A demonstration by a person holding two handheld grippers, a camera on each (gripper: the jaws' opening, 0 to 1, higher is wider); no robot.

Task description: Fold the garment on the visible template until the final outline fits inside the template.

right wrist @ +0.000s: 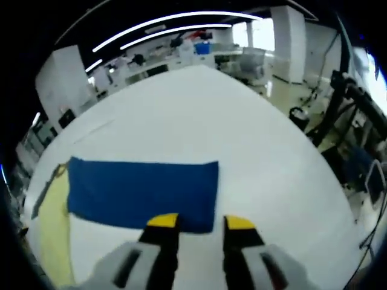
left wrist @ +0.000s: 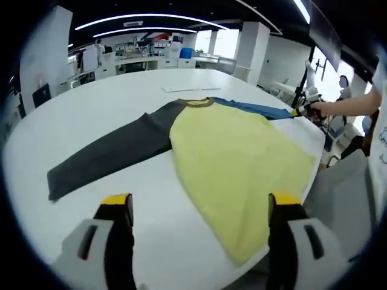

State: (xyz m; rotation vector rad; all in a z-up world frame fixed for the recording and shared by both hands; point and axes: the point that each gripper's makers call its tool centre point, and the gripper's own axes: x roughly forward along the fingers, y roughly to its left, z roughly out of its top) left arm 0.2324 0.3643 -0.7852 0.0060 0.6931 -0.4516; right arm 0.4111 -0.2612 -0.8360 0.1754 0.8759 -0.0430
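A long-sleeved shirt lies flat on the white table (left wrist: 78,115): yellow body (left wrist: 242,163), dark grey sleeve (left wrist: 109,154), blue sleeve (left wrist: 254,109). My left gripper (left wrist: 201,204) is wide open above the table's near part, short of the yellow hem. At the blue sleeve's end, a person's hand holds my right gripper (left wrist: 300,110). In the right gripper view the blue sleeve (right wrist: 142,193) stretches leftward to the yellow body (right wrist: 53,235). My right gripper (right wrist: 201,222) is open, its yellow tips at the sleeve's near edge by the cuff.
A thin white sheet (left wrist: 184,89) lies flat on the far part of the table. The table edge (left wrist: 314,169) runs close along the yellow hem on the right, with a grey chair (left wrist: 341,193) beyond. Desks and stands fill the room behind.
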